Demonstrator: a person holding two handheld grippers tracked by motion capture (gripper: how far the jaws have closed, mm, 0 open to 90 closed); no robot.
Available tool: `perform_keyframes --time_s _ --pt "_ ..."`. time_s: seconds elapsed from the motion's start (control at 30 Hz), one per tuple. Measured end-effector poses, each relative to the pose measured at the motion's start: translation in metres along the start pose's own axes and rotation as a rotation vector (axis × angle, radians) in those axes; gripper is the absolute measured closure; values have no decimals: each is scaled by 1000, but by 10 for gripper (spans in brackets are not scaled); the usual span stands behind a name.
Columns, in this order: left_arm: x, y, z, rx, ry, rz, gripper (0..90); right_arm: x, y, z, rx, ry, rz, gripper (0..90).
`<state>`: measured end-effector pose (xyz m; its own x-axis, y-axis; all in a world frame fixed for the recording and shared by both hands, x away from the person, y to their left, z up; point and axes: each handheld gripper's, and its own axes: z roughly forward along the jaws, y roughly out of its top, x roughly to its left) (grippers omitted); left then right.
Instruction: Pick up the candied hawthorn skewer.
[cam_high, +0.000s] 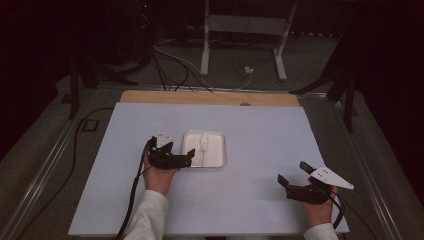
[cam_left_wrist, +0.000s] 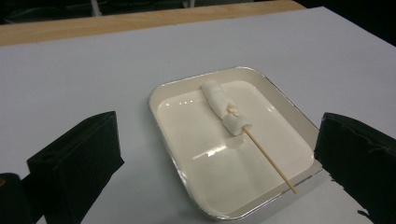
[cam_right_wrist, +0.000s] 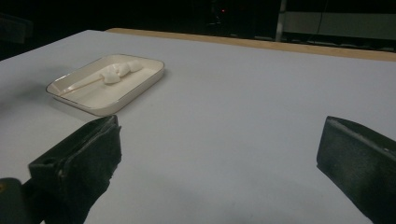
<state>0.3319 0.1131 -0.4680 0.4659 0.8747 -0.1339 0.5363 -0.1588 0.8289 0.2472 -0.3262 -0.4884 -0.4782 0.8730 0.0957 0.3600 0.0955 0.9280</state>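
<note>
Where the white table (cam_high: 260, 200) spreads pale, near its middle: a shallow white tray (cam_left_wrist: 299, 154) with a silvery rim, holding a wooden skewer (cam_left_wrist: 268, 161) threaded with two white marshmallows (cam_left_wrist: 224, 105) at the far end. Just left of the tray, touching nothing: left gripper (cam_high: 186, 159), jaws spread wide, empty. Well apart at near right: right gripper (cam_high: 295, 172), likewise released, empty.

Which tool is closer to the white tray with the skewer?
Left. The left tool sits right at the tray's left edge, jaws open; the right tool is far off to its right, near the table's front.
</note>
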Motion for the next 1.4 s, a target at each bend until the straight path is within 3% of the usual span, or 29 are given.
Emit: perform_keyframes --time_s 0.4,0.7,0.83,0.93,0.97,1.07,1.23,1.4 --pt "-15 0 24 57 -32 -1 47 0 0 0 1 3 3 0" --pt "-26 -7 45 167 -44 -17 114 -1 -1 1 7 -2 9 0" --pt "-28 -9 50 195 -47 -33 193 -1 -1 1 10 -7 11 0" --pt "-29 -10 55 227 -70 -53 315 -1 -1 1 8 -11 10 0" --pt "-29 -12 58 269 -82 -65 367 -1 -1 1 7 -13 11 0" --pt "-29 -14 61 309 -111 -90 512 -2 -1 0 5 -18 13 0" --pt "-30 -15 63 323 -134 -107 651 -3 -1 0 3 -20 21 0" --pt "-30 -15 64 338 -122 -121 773 -3 -1 0 4 -22 21 0"
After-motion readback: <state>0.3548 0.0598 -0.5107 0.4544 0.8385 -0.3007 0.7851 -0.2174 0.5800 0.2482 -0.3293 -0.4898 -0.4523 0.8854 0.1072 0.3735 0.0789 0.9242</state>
